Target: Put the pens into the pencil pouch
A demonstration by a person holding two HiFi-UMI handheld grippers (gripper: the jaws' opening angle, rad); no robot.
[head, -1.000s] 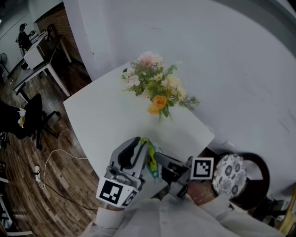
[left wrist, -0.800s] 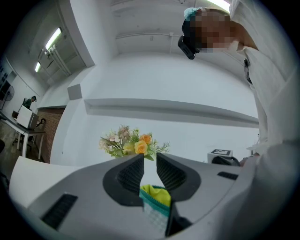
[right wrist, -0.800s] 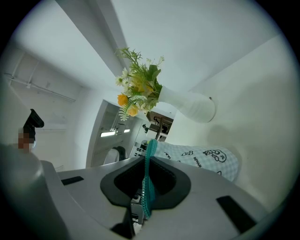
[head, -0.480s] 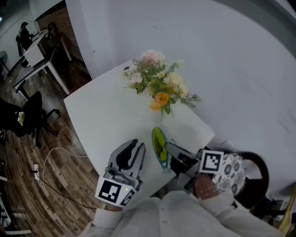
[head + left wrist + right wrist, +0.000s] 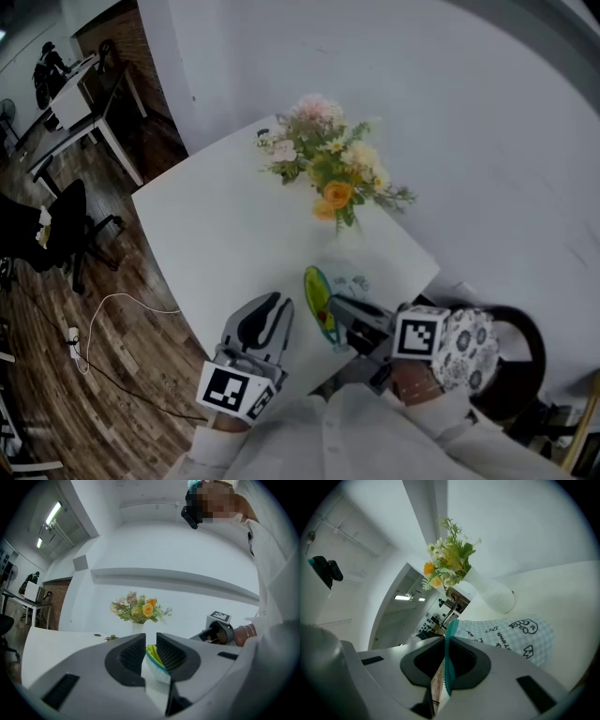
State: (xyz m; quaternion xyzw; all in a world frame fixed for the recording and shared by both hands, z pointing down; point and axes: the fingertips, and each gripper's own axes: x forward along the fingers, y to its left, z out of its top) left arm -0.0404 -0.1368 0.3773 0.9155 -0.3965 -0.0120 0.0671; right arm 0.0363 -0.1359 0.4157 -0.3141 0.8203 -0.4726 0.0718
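The pencil pouch (image 5: 349,281) is pale checked cloth with a teal zip edge and a green-yellow inside, and it lies near the table's front edge. My right gripper (image 5: 339,314) is shut on the zip edge of the pouch (image 5: 511,632), and the cloth runs straight between the right gripper's (image 5: 446,641) pads. My left gripper (image 5: 278,305) sits just left of the pouch's mouth, apart from it. Its jaws stand a little apart in the left gripper view (image 5: 150,637), and the pouch (image 5: 153,657) shows through the gap. No pen shows in any view.
A white vase of flowers (image 5: 333,178) stands on the white table (image 5: 216,234) behind the pouch, also seen as flowers (image 5: 139,611) and flowers (image 5: 447,559). A chair with a patterned cushion (image 5: 464,347) is at the right. A cable (image 5: 103,319) lies on the wooden floor at the left.
A second ago the left gripper was against the pouch; it has since drawn back and sunk, leaving a gap. The pouch stays with the right gripper, which has rolled slightly.
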